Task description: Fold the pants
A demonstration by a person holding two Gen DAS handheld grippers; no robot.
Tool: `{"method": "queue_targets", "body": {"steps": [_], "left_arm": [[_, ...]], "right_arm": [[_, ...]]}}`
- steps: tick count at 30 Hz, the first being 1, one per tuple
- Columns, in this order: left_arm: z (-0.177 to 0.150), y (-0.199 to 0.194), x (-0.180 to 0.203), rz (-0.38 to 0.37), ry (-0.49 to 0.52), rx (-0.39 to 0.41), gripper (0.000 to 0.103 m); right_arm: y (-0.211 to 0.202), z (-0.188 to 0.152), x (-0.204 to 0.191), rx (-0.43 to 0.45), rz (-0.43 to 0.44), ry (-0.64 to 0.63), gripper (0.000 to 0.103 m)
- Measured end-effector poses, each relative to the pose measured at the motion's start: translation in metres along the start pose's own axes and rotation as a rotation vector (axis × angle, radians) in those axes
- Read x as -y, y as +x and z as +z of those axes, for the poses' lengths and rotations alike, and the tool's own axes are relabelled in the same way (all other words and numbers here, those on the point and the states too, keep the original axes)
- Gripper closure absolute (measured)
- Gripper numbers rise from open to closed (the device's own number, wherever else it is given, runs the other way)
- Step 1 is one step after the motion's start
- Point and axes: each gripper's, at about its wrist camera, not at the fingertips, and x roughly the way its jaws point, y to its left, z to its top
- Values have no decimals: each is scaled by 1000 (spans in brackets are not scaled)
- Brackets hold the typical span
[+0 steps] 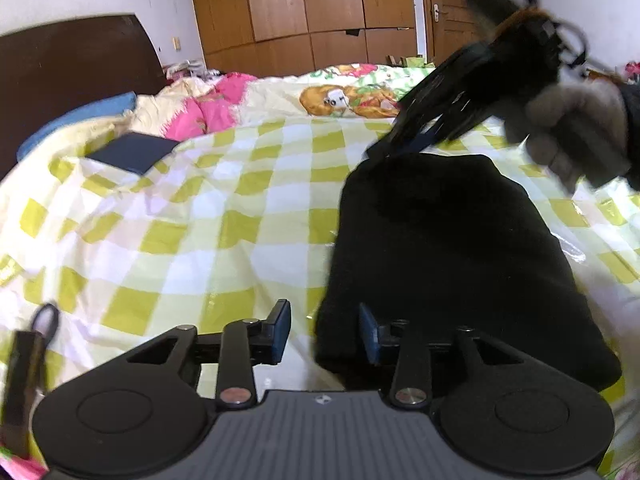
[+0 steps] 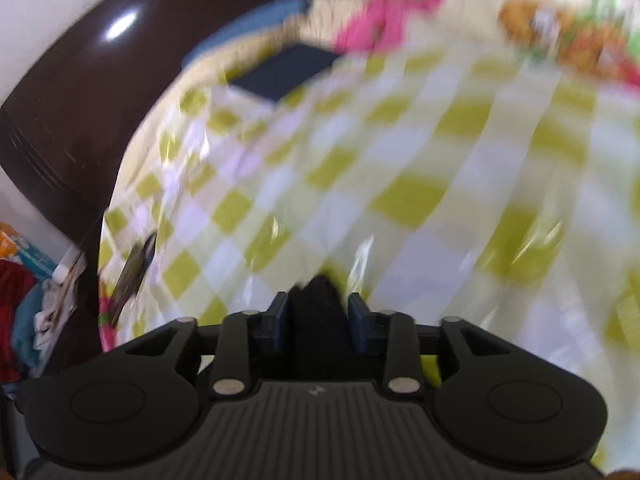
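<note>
The black pants (image 1: 440,248) lie in a folded bundle on the green-and-white checked sheet (image 1: 192,216), right of centre in the left wrist view. My left gripper (image 1: 325,334) is open and empty at the bundle's near left corner. My right gripper (image 1: 384,151), held by a gloved hand, pinches the far edge of the pants. In the blurred right wrist view the right gripper (image 2: 318,326) is shut on a fold of black pants fabric (image 2: 318,300) above the sheet (image 2: 400,168).
A dark blue folded item (image 1: 134,151) lies at the far left of the bed, also in the right wrist view (image 2: 284,70). Pink and cartoon-print bedding (image 1: 328,98) is bunched at the back. A dark headboard (image 1: 60,64) stands left; wooden wardrobes (image 1: 304,8) behind.
</note>
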Motion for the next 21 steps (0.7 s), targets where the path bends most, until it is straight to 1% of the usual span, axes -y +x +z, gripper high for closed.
{"method": "queue_targets", "body": {"steps": [1,3,5,6,8,10,11,12,13,14,16,18,21], "left_arm": [[2,-3,-1,19,6,6,50],[8,-8,-2,44,10,30,51],[15,-11,-3,50,6,65,51],[18,-10,-3,48,0,83,51],[27,-5,1,13,-15,113,51],[33,5,10,-8,-8,123,51],[35,11,16,-4,18,124,51],[34,20,23,15,50,106,50],[33,30,28,33,72,72,50],[29,40,30,39,84,33,50],[17,56,30,42,90,-27,49],[11,57,28,48,95,-24,47],[18,40,27,52,111,6,47]], "right_arm": [[-16,1,-2,35,-14,-2,58],[-41,-3,-9,83,-26,-15,58],[-57,-18,-19,95,-29,-31,58],[-59,-26,-25,86,-40,-50,58],[-53,-45,-31,75,-91,-84,60],[-37,-60,-22,34,-106,-15,59],[-29,-68,-14,26,-111,27,60],[-23,-75,-8,20,-116,54,60],[-13,-81,-3,-2,-119,79,60],[-6,-86,0,-18,-123,88,60],[-2,-92,1,-12,-148,89,60],[-19,-94,-2,32,-132,128,60],[-65,-104,-3,125,-139,171,58]]}}
